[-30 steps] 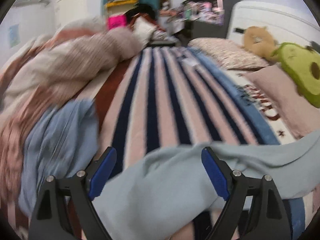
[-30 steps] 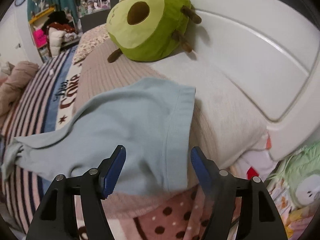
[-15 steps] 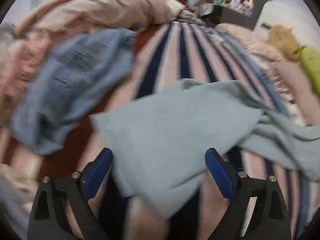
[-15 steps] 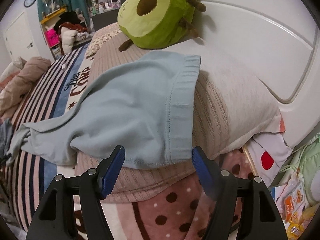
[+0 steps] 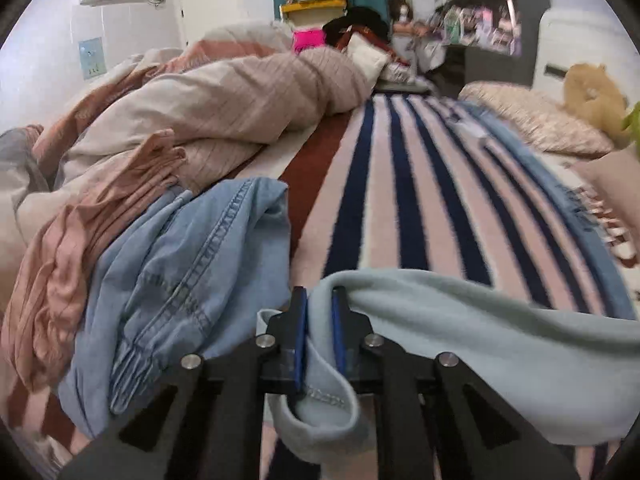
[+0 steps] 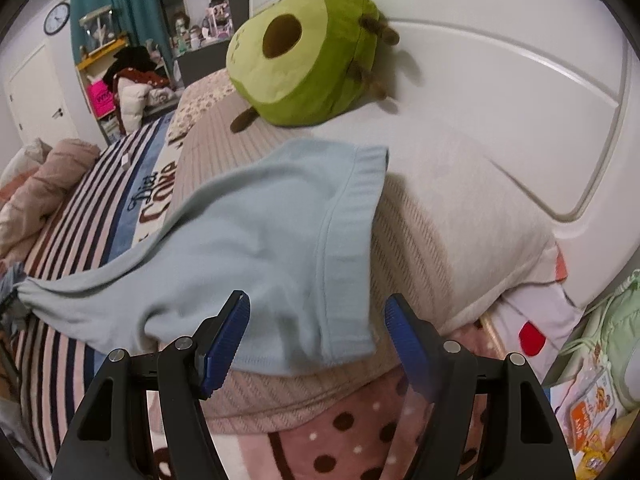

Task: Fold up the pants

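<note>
Pants (image 5: pixel 460 320): soft matt knit cloth; blanket (image 5: pixel 400 208): fuzzy fleece.

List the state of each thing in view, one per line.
Left claw: closing on a bunched end of the pale blue pants.
Right claw: open, waistband end between its fingers, not gripped.
Pale blue pants: stretched out, unfolded, waistband on the pillow.
Denim garment: crumpled.
Avocado plush: resting against the headboard.

Your left view sits low and close over the bed (image 5: pixel 420 200), facing along its stripes toward the shelves (image 5: pixel 480 12). Your right view looks down toward the headboard (image 6: pixel 500 80). Both share the pale blue pants (image 5: pixel 500 340).
</note>
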The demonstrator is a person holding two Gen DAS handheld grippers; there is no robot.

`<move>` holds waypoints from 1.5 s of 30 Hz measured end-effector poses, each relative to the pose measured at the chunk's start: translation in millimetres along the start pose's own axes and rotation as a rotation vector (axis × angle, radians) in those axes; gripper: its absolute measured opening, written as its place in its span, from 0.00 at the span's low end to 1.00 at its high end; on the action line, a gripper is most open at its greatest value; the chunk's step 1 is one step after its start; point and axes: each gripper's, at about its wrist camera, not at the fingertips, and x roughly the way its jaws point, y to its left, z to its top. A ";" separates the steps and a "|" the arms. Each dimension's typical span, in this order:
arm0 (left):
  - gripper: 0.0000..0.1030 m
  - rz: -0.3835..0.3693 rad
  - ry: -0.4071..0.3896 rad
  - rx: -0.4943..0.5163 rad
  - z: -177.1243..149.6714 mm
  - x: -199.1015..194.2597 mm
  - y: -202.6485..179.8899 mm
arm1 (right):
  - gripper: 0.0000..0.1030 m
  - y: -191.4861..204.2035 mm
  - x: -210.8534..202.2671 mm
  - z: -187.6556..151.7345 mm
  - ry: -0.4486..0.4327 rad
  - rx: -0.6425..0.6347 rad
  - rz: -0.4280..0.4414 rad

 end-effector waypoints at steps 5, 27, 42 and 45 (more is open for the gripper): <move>0.65 0.078 -0.057 -0.017 6.1 -13.0 6.7 | 0.65 7.6 2.9 6.3 0.005 -0.026 -0.019; 0.76 -0.498 -0.070 0.105 -18.1 -96.3 -76.0 | 0.86 -6.4 3.6 -20.8 0.024 0.048 0.025; 0.76 -0.510 -0.078 0.115 -20.2 -87.2 -81.2 | 0.20 13.0 30.0 -2.5 -0.140 0.103 0.082; 0.76 -0.516 -0.086 0.112 -19.0 -88.7 -80.4 | 0.19 5.7 15.9 2.0 -0.181 0.116 0.055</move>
